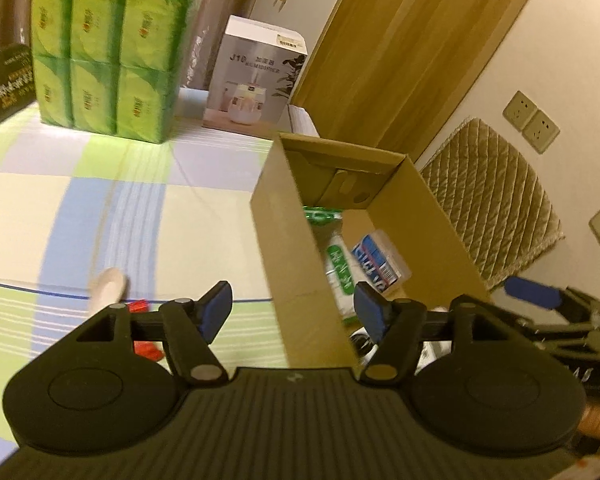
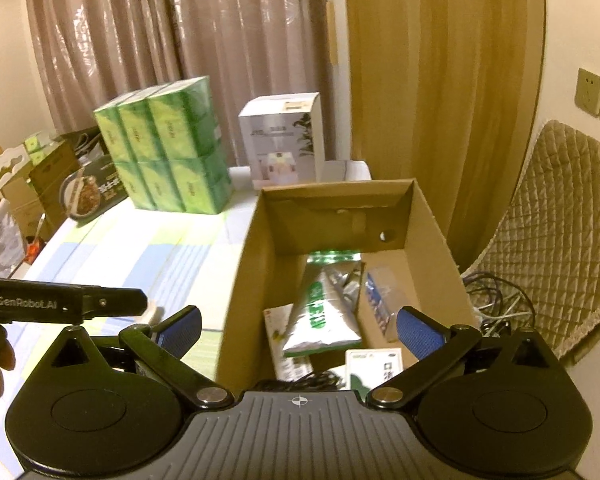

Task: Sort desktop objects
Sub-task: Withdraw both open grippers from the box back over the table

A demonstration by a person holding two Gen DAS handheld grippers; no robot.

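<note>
The tabletop (image 1: 80,216), under a checked cloth of green, blue and cream, carries at its far side a wrapped block of green tissue packs (image 1: 112,48) and, to the right of it, a white humidifier box (image 1: 256,76). Nearer and to the right stands the open cardboard box (image 1: 300,272), its long axis running from near to far; inside lie a silver-and-green pouch (image 2: 320,316), a blue-printed packet (image 1: 376,264), a white carton (image 2: 376,364) and other small packs — the sorting looks well under way. Both tools hang over the near end of this box: the right tool (image 2: 298,330) with its jaws spread wide and nothing between them, straddling the box's left wall, and the left tool (image 1: 292,310) with its jaws about half apart, also empty. What seems still unsorted lies on the cloth at the near left: a pale wooden spoon (image 1: 108,286), whose handle is hidden behind the left tool's frame so its axis cannot be told, and something small and red (image 1: 146,346) just beside it. Both sit left of the box and below the left tool's left finger — so the left hand is clearly the nearer one, and I judge the next reach would go leftward and down, away from the box.
</note>
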